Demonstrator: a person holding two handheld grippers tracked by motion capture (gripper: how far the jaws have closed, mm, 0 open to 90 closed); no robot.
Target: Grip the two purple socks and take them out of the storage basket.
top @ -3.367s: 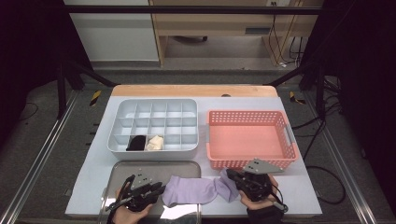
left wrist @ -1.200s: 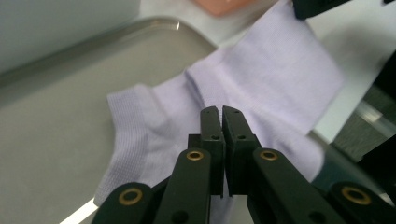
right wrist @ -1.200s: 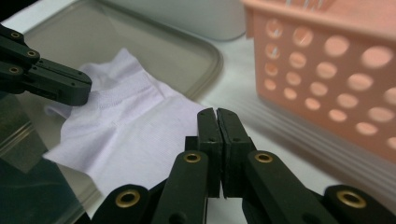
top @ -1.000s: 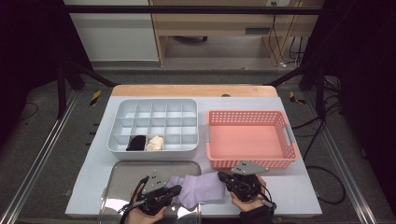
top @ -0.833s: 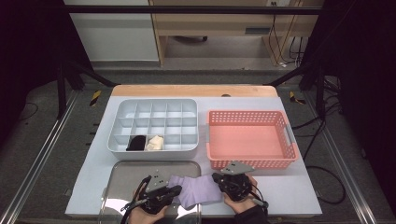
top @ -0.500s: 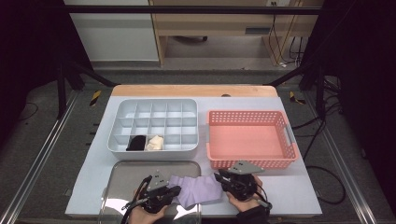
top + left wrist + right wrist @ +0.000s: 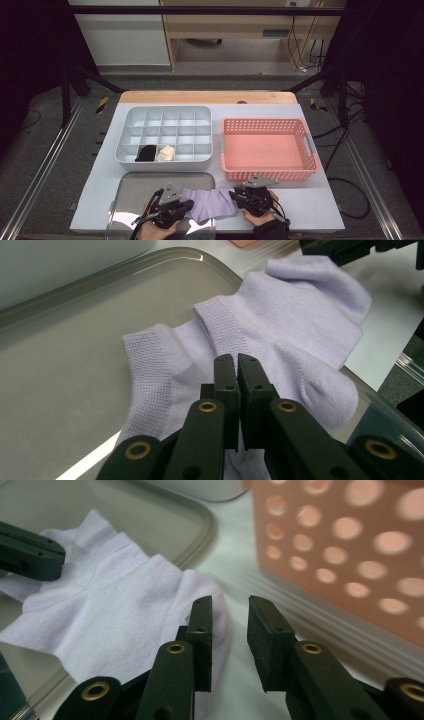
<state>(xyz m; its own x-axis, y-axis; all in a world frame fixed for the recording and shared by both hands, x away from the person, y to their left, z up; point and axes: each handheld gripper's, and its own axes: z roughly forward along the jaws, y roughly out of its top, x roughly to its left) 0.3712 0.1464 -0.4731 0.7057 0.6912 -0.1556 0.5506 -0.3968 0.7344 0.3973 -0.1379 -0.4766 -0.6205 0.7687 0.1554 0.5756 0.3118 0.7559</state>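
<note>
A person is working at a table with a gripper in each hand, both meeting at a lilac sock (image 7: pixel 212 204) near the front edge. In the high view the sock is lying half on a shallow metal tray (image 7: pixel 140 192) and half on the white table top (image 7: pixel 310 202), with the left gripper (image 7: pixel 186 205) at its left end and the right gripper (image 7: pixel 235 196) at its right end. A grey compartment organiser (image 7: pixel 167 132) behind the tray is holding a black item (image 7: pixel 146 153) and a cream item (image 7: pixel 166 153) in two neighbouring front cells. A pink perforated basket (image 7: pixel 270 150) is sitting to its right.

The left gripper view is showing detail that the high view cannot: the left gripper (image 7: pixel 236 360) has its jaws pressed together, pinching the sock's (image 7: pixel 280 340) doubled fabric with ribbed cuffs visible.

In the right gripper view, the right gripper (image 7: pixel 230 605) has been parting its jaws; they are standing slightly apart, nothing pressed between them, the sock's (image 7: pixel 115 610) edge just beside one jaw.
</note>
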